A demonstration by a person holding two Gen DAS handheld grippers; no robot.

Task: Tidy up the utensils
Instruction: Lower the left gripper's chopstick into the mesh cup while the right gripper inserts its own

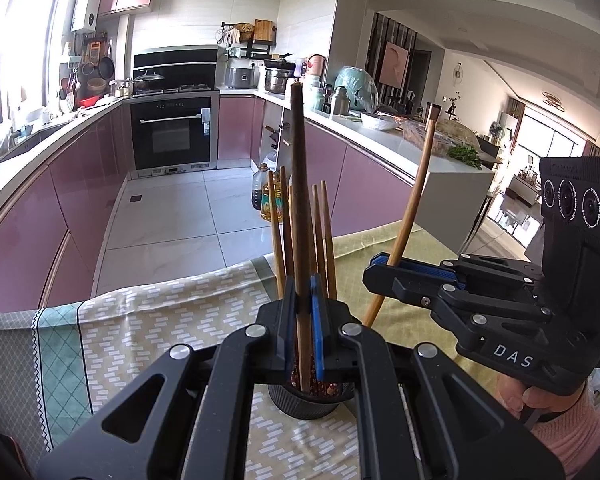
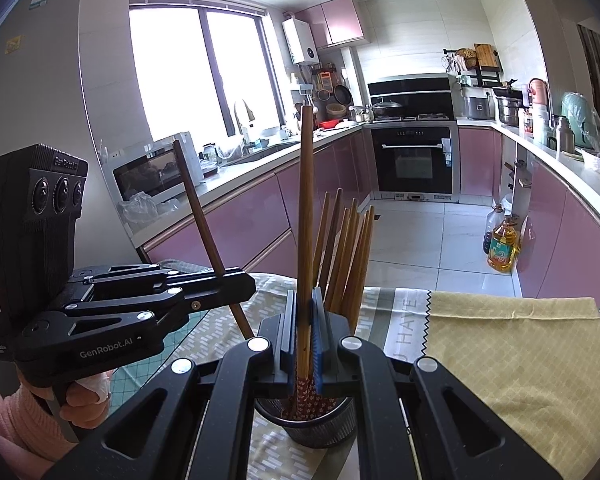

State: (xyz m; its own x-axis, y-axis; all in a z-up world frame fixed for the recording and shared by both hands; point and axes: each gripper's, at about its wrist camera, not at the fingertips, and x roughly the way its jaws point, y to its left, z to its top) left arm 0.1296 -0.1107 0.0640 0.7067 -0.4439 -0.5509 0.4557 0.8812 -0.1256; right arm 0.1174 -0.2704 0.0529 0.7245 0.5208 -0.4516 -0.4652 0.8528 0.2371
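Note:
My left gripper is shut on a dark brown chopstick, held upright over a black mesh utensil cup. Several lighter chopsticks stand in the cup. My right gripper is shut on a lighter chopstick, to the right of the cup. In the right wrist view my right gripper holds that chopstick upright above the cup, with several chopsticks behind it. My left gripper shows at the left with its dark chopstick tilted.
The cup stands on a table covered by a green and yellow patterned cloth and a yellow cloth. Beyond the table edge are a tiled floor, pink cabinets, an oven and oil bottles.

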